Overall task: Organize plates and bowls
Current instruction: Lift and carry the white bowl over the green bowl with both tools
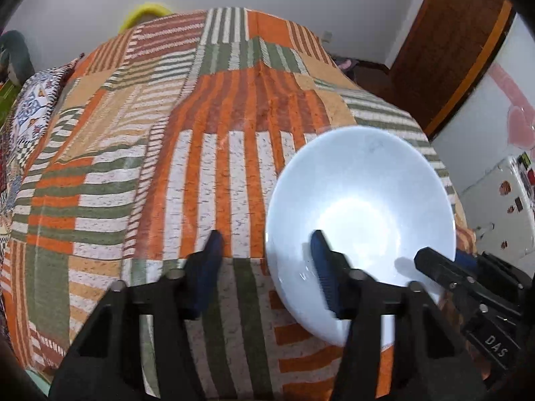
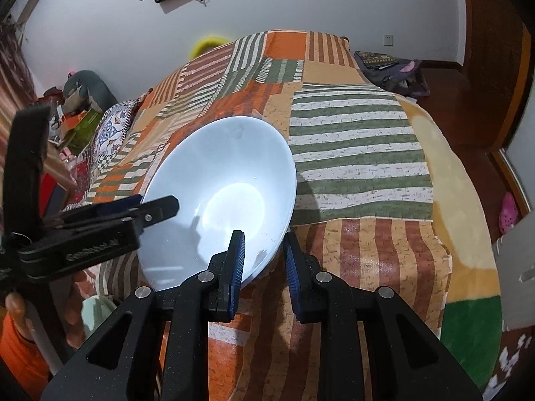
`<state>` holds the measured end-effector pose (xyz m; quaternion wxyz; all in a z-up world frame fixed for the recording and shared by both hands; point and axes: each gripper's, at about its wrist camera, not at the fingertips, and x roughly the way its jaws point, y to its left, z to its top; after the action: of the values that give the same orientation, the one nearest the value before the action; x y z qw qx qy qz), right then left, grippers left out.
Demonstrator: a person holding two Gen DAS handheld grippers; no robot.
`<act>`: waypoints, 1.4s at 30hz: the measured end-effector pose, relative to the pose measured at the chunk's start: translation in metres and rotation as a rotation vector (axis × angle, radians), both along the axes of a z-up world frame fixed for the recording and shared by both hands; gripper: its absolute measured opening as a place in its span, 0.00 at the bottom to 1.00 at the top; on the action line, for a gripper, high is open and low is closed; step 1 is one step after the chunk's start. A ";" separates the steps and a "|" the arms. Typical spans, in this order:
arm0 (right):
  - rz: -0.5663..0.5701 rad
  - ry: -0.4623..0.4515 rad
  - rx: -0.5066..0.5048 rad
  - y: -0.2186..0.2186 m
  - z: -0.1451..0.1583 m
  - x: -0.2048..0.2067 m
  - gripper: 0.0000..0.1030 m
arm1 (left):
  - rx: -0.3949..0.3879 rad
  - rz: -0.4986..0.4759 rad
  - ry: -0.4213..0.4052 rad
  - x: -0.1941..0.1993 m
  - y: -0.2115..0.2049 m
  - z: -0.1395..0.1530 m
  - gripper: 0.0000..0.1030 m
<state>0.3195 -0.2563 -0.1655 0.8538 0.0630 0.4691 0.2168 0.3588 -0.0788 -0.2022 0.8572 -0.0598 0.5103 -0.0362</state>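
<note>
A white bowl (image 1: 361, 220) is held tilted above the striped patchwork bedspread (image 1: 187, 153). In the right wrist view the bowl (image 2: 220, 193) has its near rim between my right gripper's (image 2: 264, 250) blue pads: one inside, one outside, shut on the rim. My left gripper (image 1: 267, 250) is open; its right finger (image 1: 322, 260) lies over the bowl's inner wall, its left finger over the bedspread. The right gripper shows in the left wrist view (image 1: 444, 267) at the bowl's right rim. The left gripper shows in the right wrist view (image 2: 133, 207) at the bowl's left rim.
The bed fills both views, with patterned pillows (image 2: 110, 133) at its left and a yellow ring (image 2: 207, 45) at its far end. A wooden door (image 1: 451, 50) and a white cabinet (image 1: 501, 183) stand to the right. A bag (image 2: 398, 73) lies on the floor.
</note>
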 end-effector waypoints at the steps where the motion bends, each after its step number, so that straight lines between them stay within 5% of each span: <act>1: -0.005 0.001 0.003 0.000 0.000 0.000 0.21 | -0.003 -0.014 0.011 0.002 -0.002 -0.003 0.29; 4: -0.024 0.002 0.010 0.000 0.000 -0.003 0.21 | -0.009 -0.031 0.003 0.003 -0.007 -0.004 0.16; 16: -0.096 0.008 0.028 -0.001 0.014 -0.013 0.19 | 0.004 -0.041 -0.010 -0.011 -0.008 0.005 0.16; 42: -0.031 -0.137 0.076 0.043 0.094 -0.102 0.19 | -0.028 0.000 -0.241 -0.160 0.050 0.125 0.17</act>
<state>0.2174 -0.2130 -0.0712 0.8841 0.0876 0.4001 0.2251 0.1983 -0.0284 -0.0771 0.9113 -0.0670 0.4031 -0.0504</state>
